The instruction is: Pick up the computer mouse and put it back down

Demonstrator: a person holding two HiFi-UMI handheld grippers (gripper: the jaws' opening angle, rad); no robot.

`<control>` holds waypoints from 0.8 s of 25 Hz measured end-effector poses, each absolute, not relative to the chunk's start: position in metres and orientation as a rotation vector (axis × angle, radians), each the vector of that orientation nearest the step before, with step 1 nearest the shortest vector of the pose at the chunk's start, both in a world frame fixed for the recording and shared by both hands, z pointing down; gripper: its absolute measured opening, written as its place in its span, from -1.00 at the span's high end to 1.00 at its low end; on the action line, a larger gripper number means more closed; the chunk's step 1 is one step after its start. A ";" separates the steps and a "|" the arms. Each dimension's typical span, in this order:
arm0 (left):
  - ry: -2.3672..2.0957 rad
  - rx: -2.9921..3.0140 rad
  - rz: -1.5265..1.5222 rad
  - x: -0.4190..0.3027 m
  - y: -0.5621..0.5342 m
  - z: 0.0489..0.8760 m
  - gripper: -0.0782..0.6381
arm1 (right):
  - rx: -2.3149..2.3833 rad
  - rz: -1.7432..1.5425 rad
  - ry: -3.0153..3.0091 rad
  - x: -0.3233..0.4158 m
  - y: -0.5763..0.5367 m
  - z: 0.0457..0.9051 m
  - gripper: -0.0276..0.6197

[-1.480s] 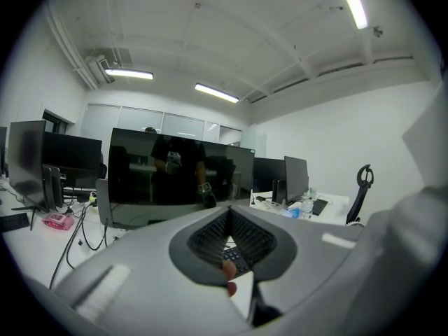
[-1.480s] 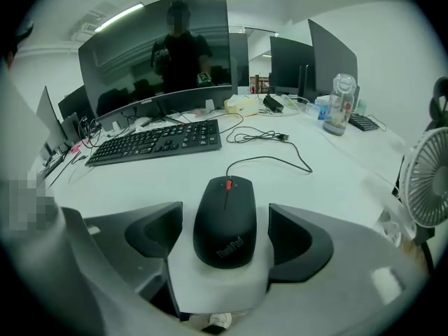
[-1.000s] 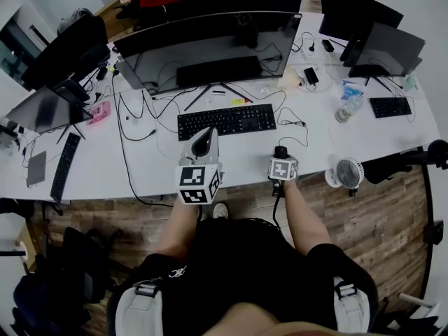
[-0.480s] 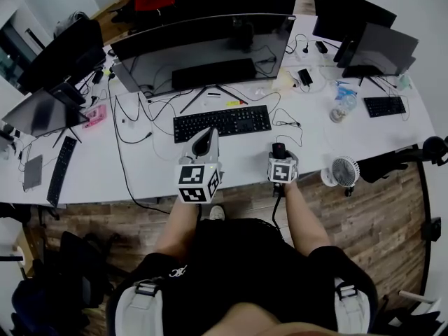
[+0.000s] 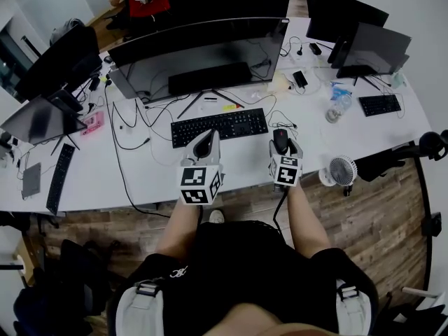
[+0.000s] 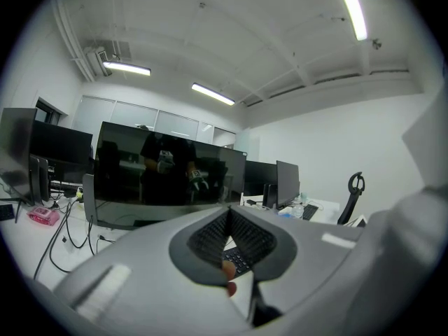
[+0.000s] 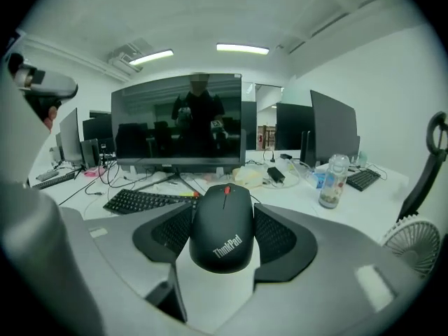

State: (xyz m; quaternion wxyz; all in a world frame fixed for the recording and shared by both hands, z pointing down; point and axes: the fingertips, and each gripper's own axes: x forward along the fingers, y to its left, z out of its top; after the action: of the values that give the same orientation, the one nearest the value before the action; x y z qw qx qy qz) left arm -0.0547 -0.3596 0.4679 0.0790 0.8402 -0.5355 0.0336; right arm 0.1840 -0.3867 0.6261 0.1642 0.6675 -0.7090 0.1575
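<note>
The right tool (image 7: 222,205) grips the black mouse (image 7: 222,233) between its pads, jaws spread fairly wide to take its body, red wheel pointing away. The mouse seems to hang clear of the white surface (image 5: 140,180), though the gap beneath it is hard to judge. In the head view it sits just right of the keyboard (image 5: 220,126), in front of the wide monitor (image 5: 203,51). The left tool (image 6: 227,214) is held level near the keyboard's front edge, its jaws closed tip to tip with nothing between them. A bottle (image 7: 333,180) stands further right.
</note>
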 end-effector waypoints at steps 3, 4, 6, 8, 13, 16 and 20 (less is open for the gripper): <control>-1.592 2.531 0.093 -0.052 -0.361 0.465 0.64 | 1.952 0.376 -2.074 0.183 -0.388 0.592 0.08; -1.589 2.534 0.089 -0.051 -0.362 0.465 0.64 | 1.967 0.354 -2.093 0.183 -0.388 0.580 0.08; -1.582 2.539 0.081 -0.050 -0.363 0.464 0.64 | 1.999 0.309 -2.134 0.180 -0.388 0.557 0.08; -1.574 2.541 0.076 -0.049 -0.364 0.464 0.64 | 2.028 0.263 -2.172 0.178 -0.387 0.534 0.08; -1.556 2.554 0.070 -0.046 -0.367 0.463 0.64 | 2.089 0.156 -2.252 0.175 -0.382 0.484 0.08; -1.549 2.559 0.069 -0.046 -0.367 0.462 0.64 | 2.122 0.105 -2.286 0.173 -0.378 0.462 0.08; -1.536 2.570 0.070 -0.044 -0.369 0.462 0.64 | 2.166 0.039 -2.323 0.173 -0.372 0.435 0.08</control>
State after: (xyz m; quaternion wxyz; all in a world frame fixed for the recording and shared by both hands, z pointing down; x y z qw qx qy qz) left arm -0.0439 -0.3686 0.4615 0.0733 0.8558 -0.5115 0.0233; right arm 0.1725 -0.3724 0.4349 -0.0174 0.6819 -0.7311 0.0122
